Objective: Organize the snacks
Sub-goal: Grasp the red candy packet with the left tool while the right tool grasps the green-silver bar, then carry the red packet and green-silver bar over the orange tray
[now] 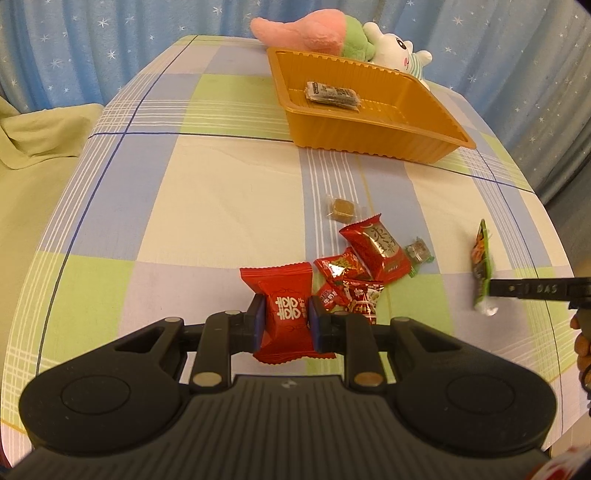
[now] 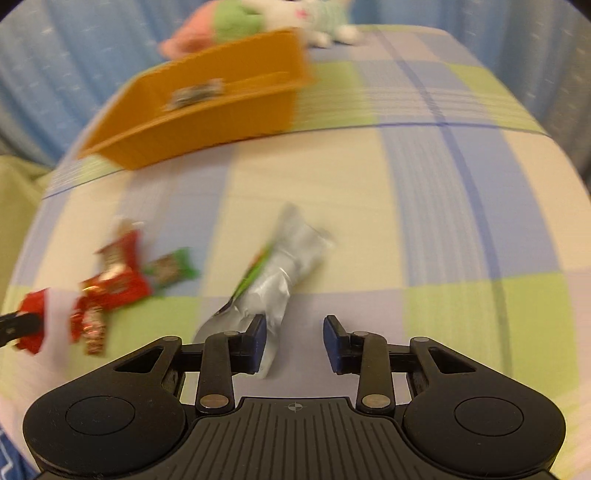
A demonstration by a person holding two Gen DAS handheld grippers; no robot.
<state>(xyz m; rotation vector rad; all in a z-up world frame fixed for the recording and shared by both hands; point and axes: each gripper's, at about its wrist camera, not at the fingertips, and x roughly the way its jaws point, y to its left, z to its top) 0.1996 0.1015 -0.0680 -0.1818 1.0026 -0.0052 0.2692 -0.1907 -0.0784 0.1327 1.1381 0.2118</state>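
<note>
My left gripper [image 1: 286,323] is shut on a red snack packet [image 1: 286,314] just above the checked cloth. Beside it lies a pile of red packets [image 1: 354,280], a larger red packet [image 1: 376,247], a green-ended candy [image 1: 419,253] and a brown candy [image 1: 341,208]. An orange tray [image 1: 369,129] at the back holds one dark packet [image 1: 332,94]. My right gripper [image 2: 293,341] is open; a green and silver packet [image 2: 280,273] leans against its left finger [image 2: 255,339]. From the left wrist view that packet [image 1: 482,266] stands on edge by the right gripper's finger [image 1: 532,290]. The right wrist view is blurred.
Plush toys [image 1: 332,33] lie behind the tray at the table's far edge. A blue starred curtain [image 1: 110,44] hangs behind. A pale green cloth [image 1: 33,155] lies left of the table. The table's right edge is near the green packet.
</note>
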